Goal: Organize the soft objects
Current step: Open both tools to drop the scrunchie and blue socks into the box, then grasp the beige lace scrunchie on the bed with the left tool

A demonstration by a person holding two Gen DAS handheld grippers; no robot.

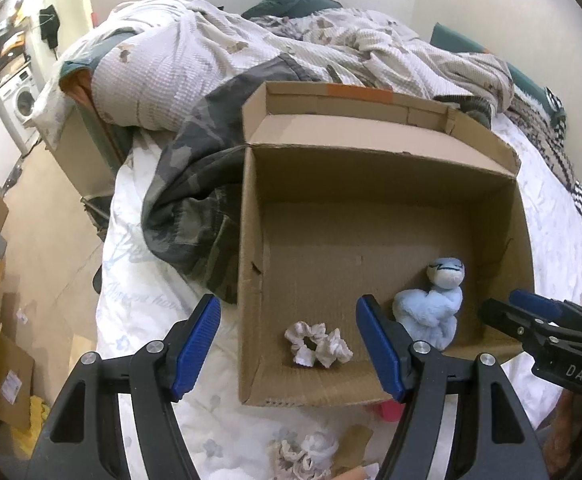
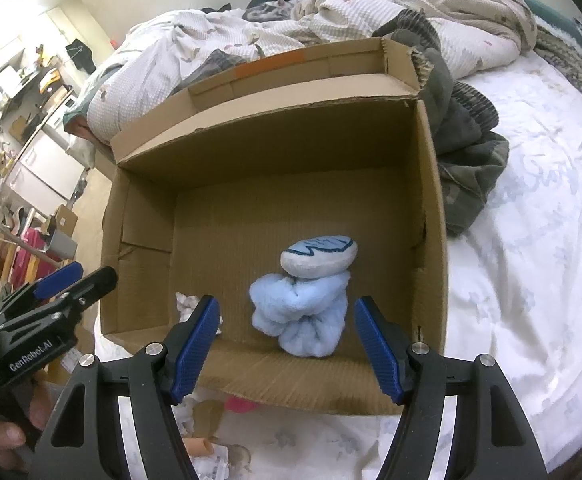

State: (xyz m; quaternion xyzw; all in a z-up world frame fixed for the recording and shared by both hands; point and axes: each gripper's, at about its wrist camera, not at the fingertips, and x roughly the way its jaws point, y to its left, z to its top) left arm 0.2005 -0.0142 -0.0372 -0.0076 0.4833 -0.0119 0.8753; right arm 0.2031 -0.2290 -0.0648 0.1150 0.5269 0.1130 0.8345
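Both grippers hang open and empty above the near rim of a cardboard box [image 2: 431,208] on a bed [image 2: 531,280]. In the right wrist view the right gripper [image 2: 287,344] frames a blue plush [image 2: 303,312] at lower centre of the box floor; the left gripper [image 1: 289,344] stands over a white scrunchie [image 1: 317,344] just left of it. More soft items [image 1: 307,452] lie on the bed at the bottom edge, nearer the left gripper, while the box's far half offers open room.
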